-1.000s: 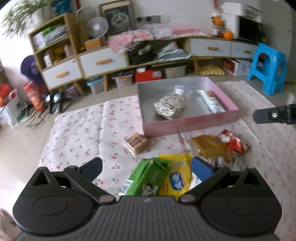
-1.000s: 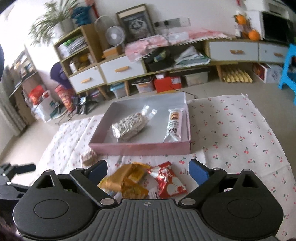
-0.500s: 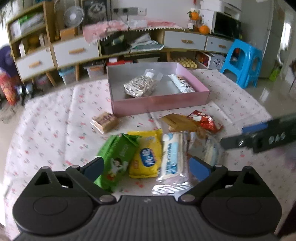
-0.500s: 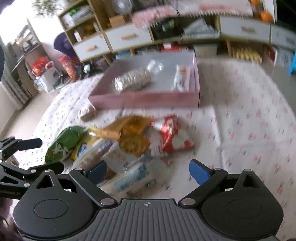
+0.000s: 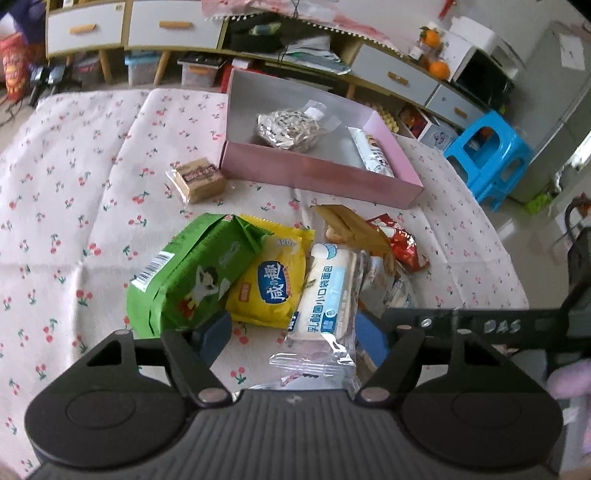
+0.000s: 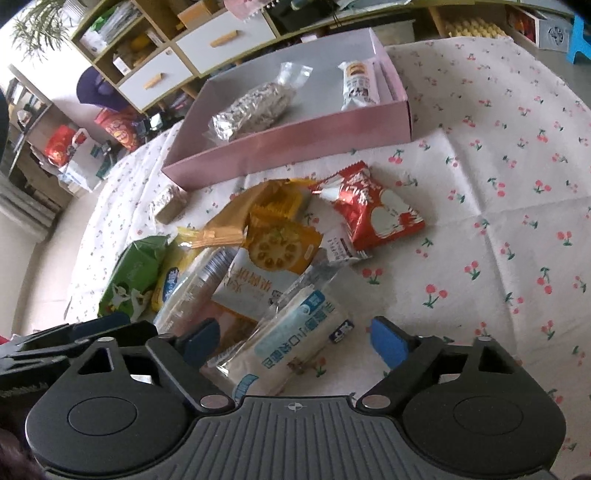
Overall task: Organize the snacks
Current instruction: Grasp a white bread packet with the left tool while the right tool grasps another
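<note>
A pile of snack packs lies on the cherry-print cloth in front of a pink box [image 5: 317,173] [image 6: 288,142]. The box holds a silver seed pack [image 5: 288,125] [image 6: 251,107] and a white bar [image 5: 371,151] [image 6: 360,85]. My left gripper [image 5: 295,336] is open over a white-blue bread pack [image 5: 325,291], with a green pack [image 5: 184,277] and a yellow pack [image 5: 271,284] beside it. My right gripper [image 6: 291,339] is open around another white-blue bread pack [image 6: 291,339]. A red pack [image 6: 373,210] and orange packs [image 6: 280,243] lie ahead.
A small brown wrapped cake [image 5: 197,179] [image 6: 170,203] lies left of the box. Low cabinets with drawers [image 5: 166,26] stand behind the table. A blue stool [image 5: 487,155] stands at the right. The right gripper's arm [image 5: 480,325] crosses the left wrist view.
Both grippers have come down and closer to the snack pile. The right gripper's open fingers now straddle a white-blue bread pack; the left now hovers over another one.
</note>
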The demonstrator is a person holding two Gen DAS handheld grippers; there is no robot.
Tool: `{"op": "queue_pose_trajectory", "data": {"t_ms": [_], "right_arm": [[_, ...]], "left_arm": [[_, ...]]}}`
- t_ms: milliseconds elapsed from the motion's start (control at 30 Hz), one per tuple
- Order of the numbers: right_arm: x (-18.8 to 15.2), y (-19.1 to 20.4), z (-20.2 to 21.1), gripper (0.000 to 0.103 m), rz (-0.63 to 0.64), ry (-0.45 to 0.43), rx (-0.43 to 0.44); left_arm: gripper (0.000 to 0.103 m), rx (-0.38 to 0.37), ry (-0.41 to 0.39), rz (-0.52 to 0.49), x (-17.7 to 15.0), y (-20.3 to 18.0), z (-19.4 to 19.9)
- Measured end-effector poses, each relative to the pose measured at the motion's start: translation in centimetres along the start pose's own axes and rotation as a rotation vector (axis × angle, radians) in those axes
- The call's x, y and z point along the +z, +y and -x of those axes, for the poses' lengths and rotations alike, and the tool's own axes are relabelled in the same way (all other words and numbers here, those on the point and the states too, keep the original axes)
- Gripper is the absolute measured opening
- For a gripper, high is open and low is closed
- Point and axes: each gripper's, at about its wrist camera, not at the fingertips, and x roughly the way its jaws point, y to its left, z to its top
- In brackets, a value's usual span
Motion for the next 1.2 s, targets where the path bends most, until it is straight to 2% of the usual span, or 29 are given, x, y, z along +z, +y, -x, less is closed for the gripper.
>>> {"op": "queue_pose_trajectory", "data": {"t_ms": [167,333,533,800,900,1067,1200], "right_arm": [[-0.4,0.9,-0.6,0.077,0.076,0.005,-0.051],[-0.8,2.0,-0.6,0.062,0.229,0.042,-0.118],[-1.0,2.0,0.1,0.061,0.355,0.04,-0.214],[-0.6,0.8,0.6,0.059,0.302,0.043,-0.188],[-0.7,0.5,0.4,0.058,0.266,0.058,-0.165],[-0.7,0.2,0.0,0.054,0.217,0.078,-0.13],[-0.8,0.4,0.1,0.046,0.212,0.066,-0.128]], "left_arm": [[0.065,-0.026,0.007,0.031,0.2,0.1,-0.5],[0.058,-0.048,0.021,0.062,0.5,0.0,-1.2],[0.054,-0.062,0.036,0.082,0.8,-0.2,-2.1],[0.057,-0.019,0.044,-0.021,0.6,-1.8,-2.8],[0.057,-0.006,0.047,-0.029,0.7,-2.0,-2.9],[0.039,0.009,0.053,-0.021,0.7,-1.7,-2.7],[0.034,0.006,0.051,0.0,0.8,-1.6,-2.5]]}}
